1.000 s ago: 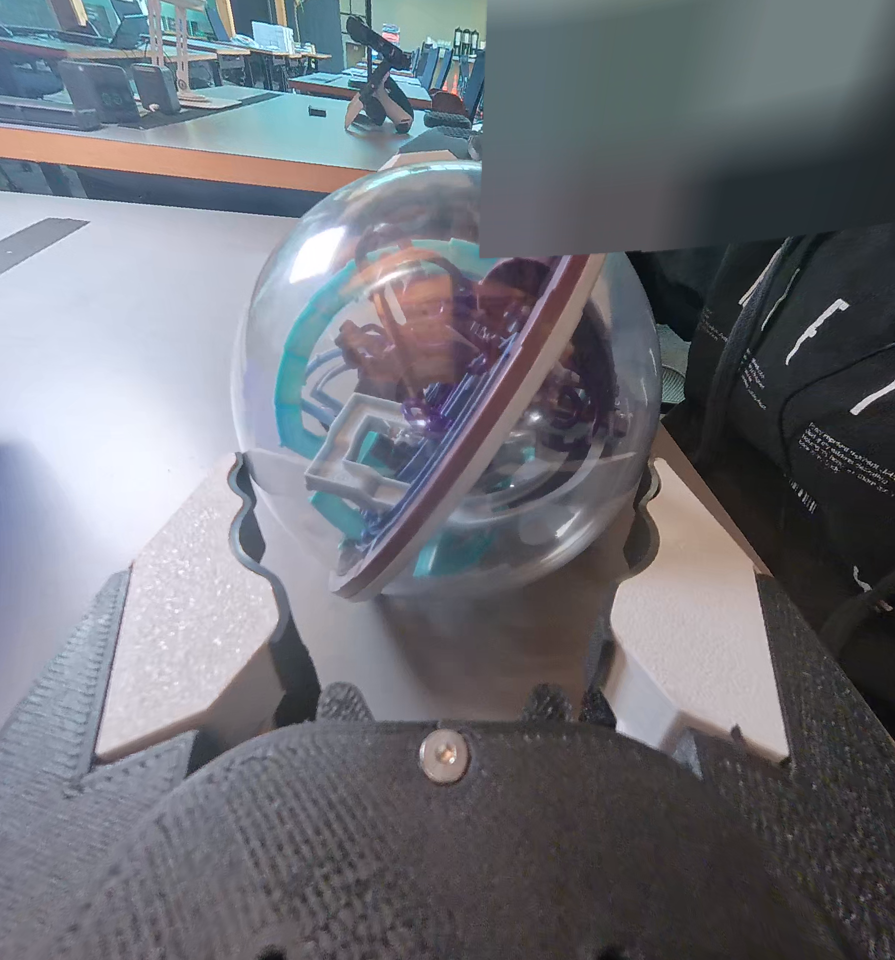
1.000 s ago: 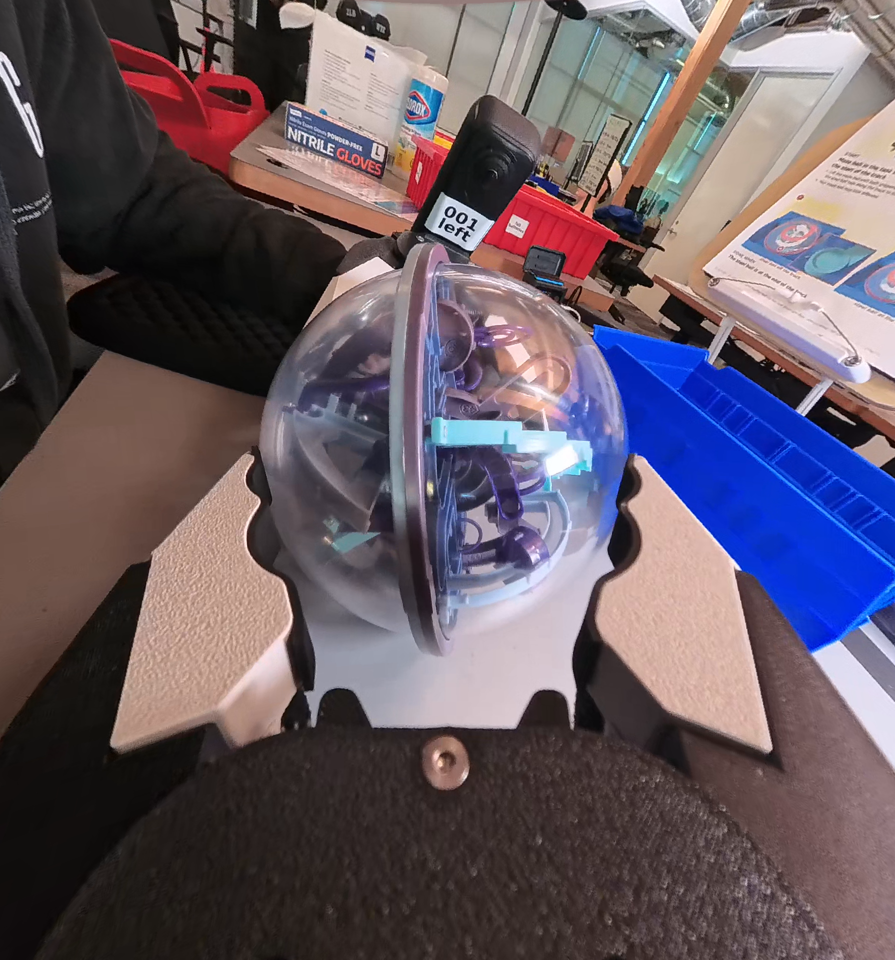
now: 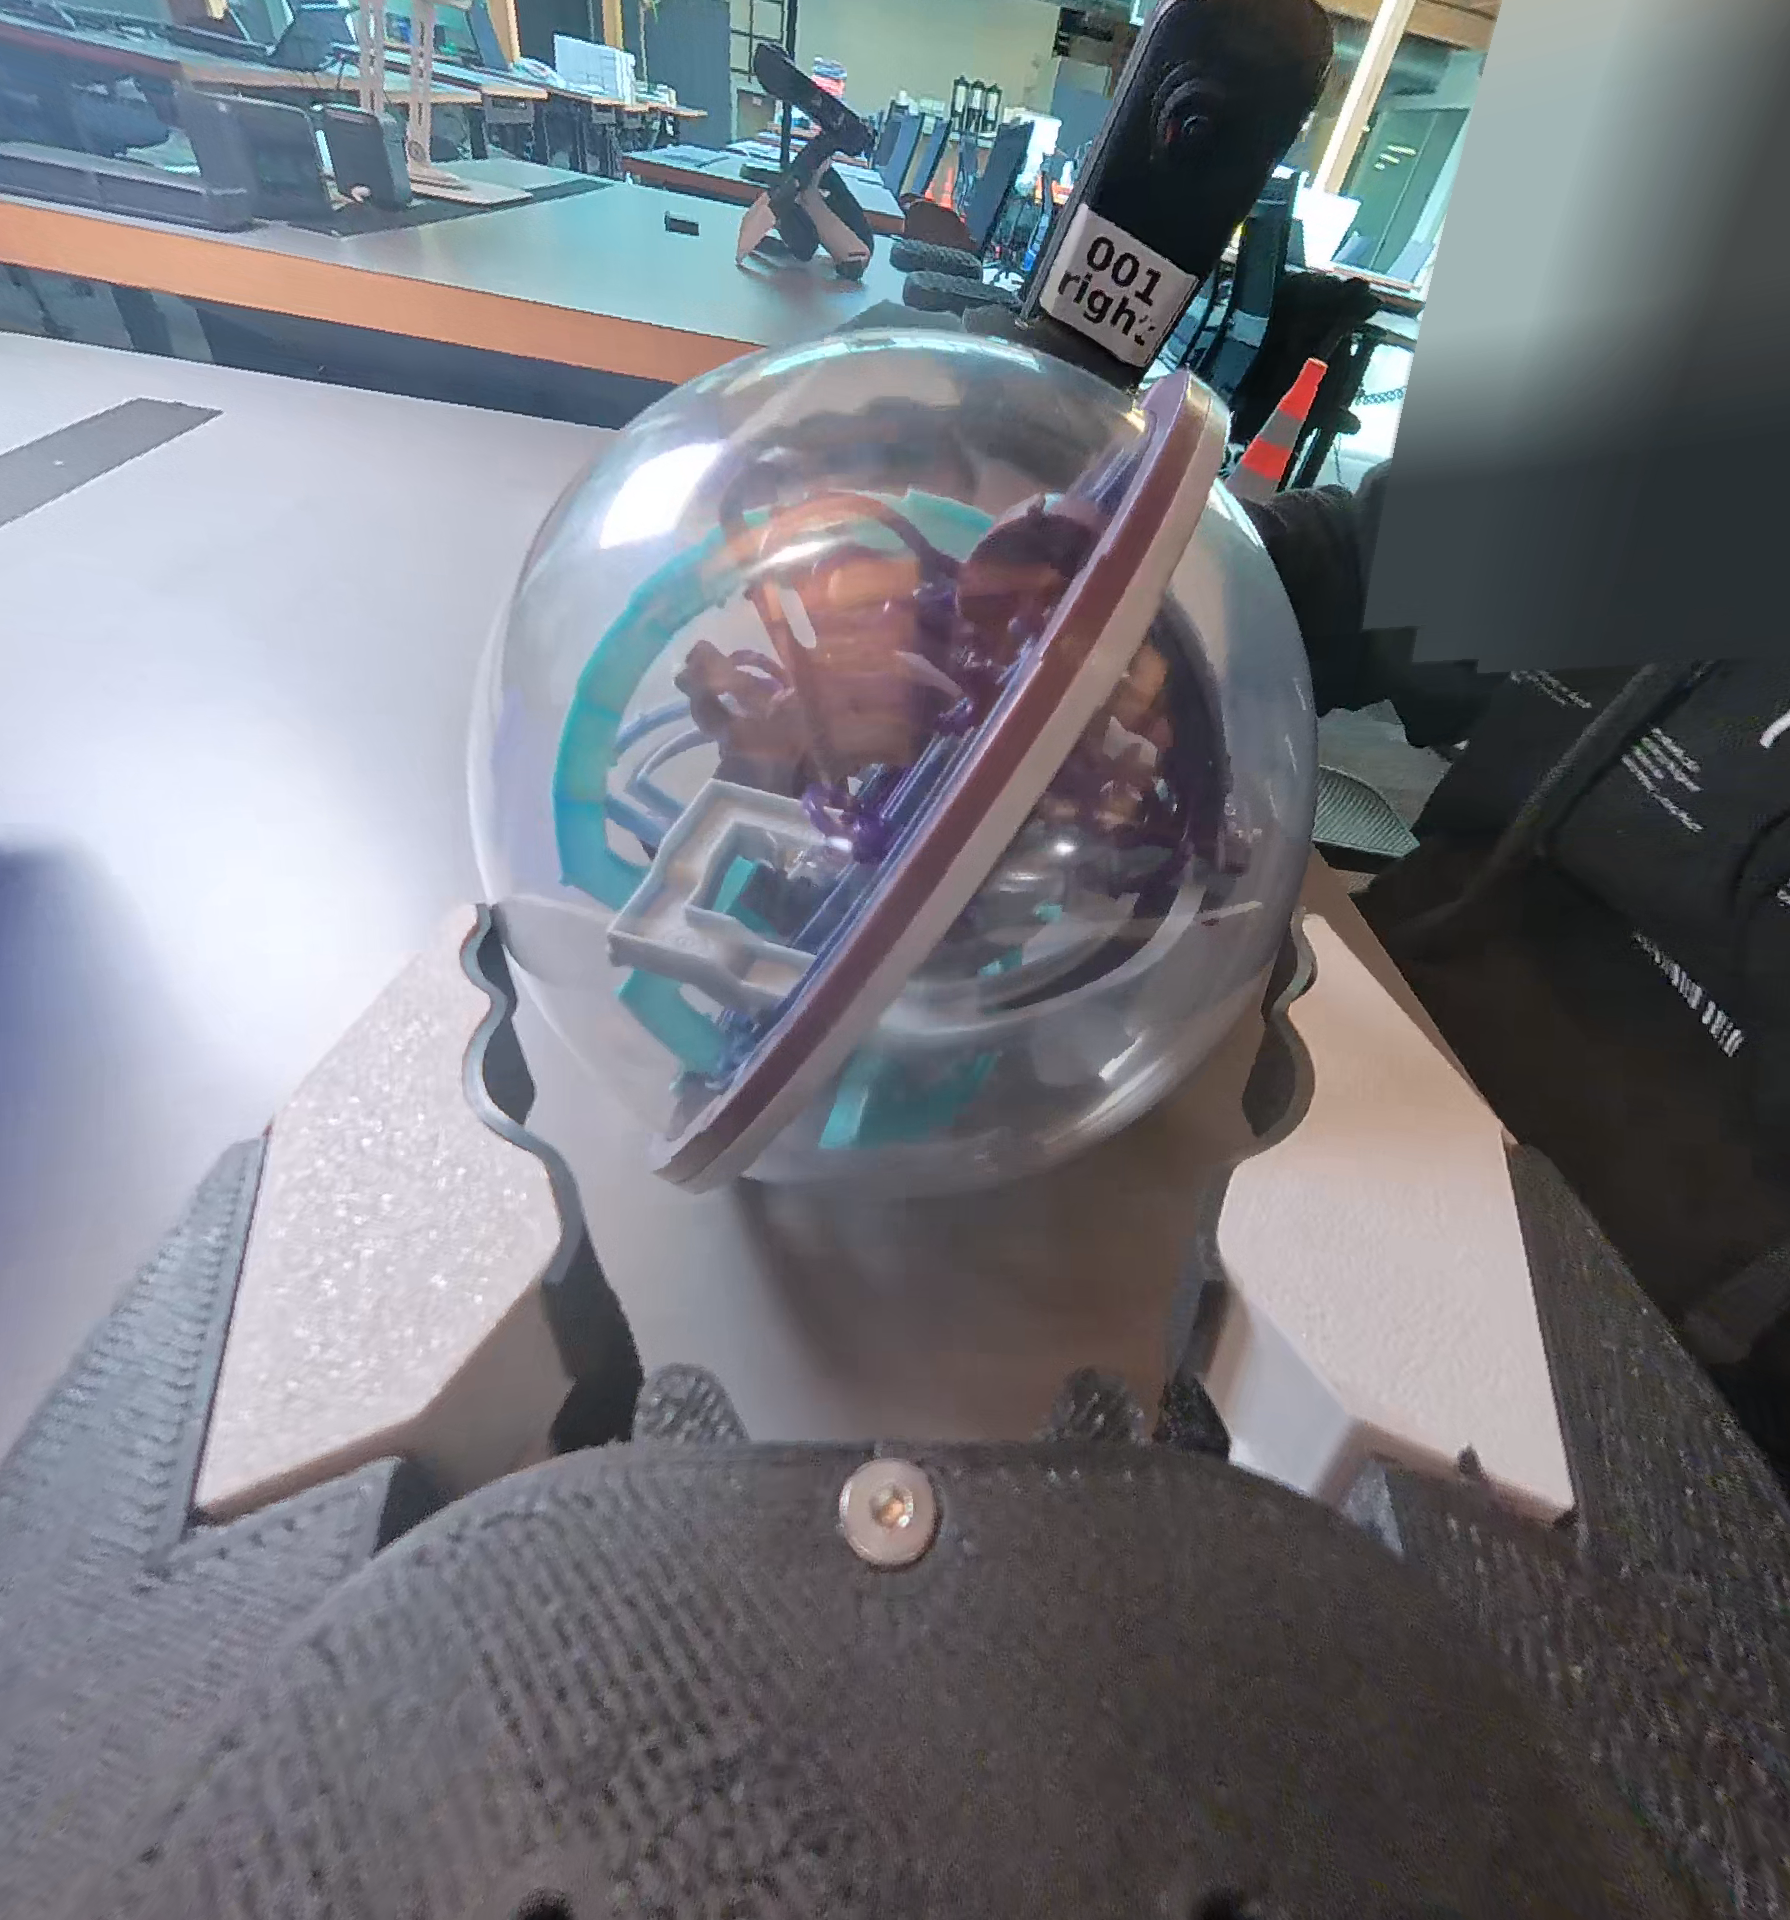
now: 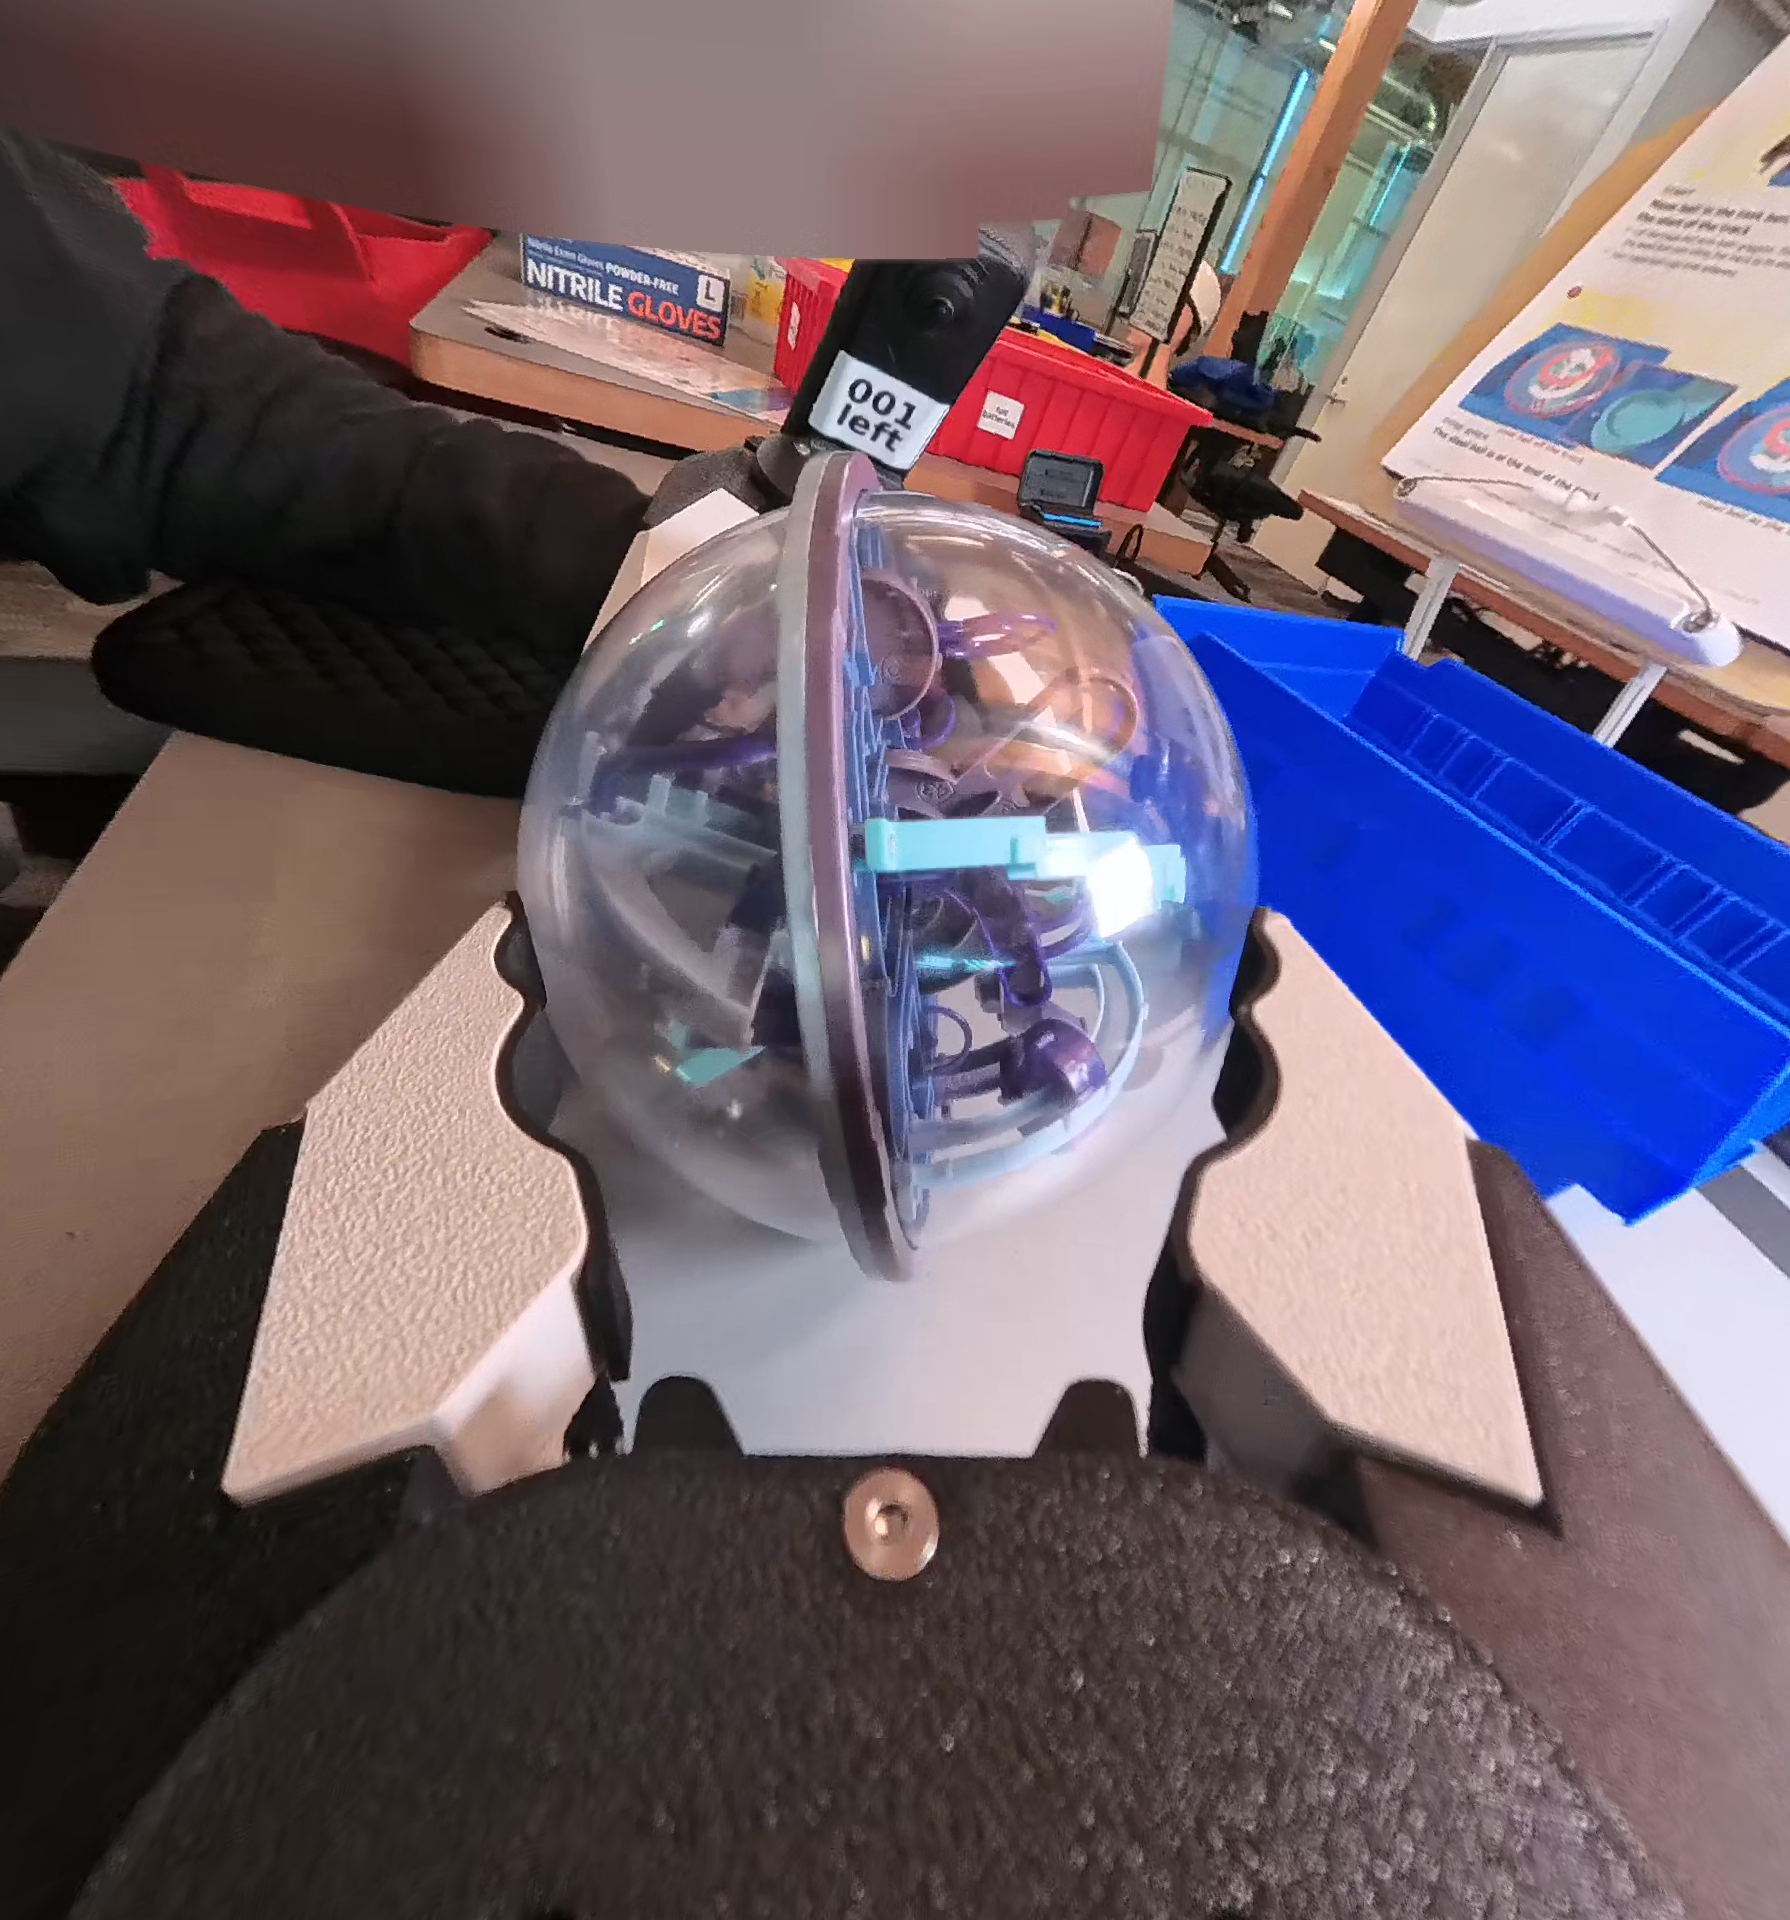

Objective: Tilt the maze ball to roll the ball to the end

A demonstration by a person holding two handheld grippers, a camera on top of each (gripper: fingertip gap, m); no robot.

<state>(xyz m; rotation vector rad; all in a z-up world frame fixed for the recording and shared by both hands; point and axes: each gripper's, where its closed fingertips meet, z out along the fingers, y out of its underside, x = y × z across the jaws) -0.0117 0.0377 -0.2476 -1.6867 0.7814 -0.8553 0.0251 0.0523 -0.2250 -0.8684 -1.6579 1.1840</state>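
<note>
The maze ball (image 3: 870, 748) is a clear sphere with teal, purple and orange tracks inside and a dark ring around its middle. It is held over the grey table (image 3: 195, 644) between both grippers, which face each other. My left gripper (image 3: 891, 925) has its wavy pads (image 3: 491, 997) pressed on the ball's two sides. My right gripper (image 4: 886, 920) grips the same ball (image 4: 880, 862) from the opposite side, with its pads (image 4: 1244, 997) against the shell. The ring leans to the right in the left wrist view and stands nearly upright in the right wrist view. I cannot make out the small ball inside.
A blue bin (image 4: 1545, 935) lies on the table right of the ball in the right wrist view. A person's dark sleeve (image 4: 247, 499) reaches in on the left. An instruction board (image 4: 1649, 364) stands behind, along with red bins (image 4: 1067, 405) and other tables (image 3: 403, 249).
The maze ball has tipped slightly between the two grippers, and its ring now leans a little in the right wrist view. Both grips stay as they were.
</note>
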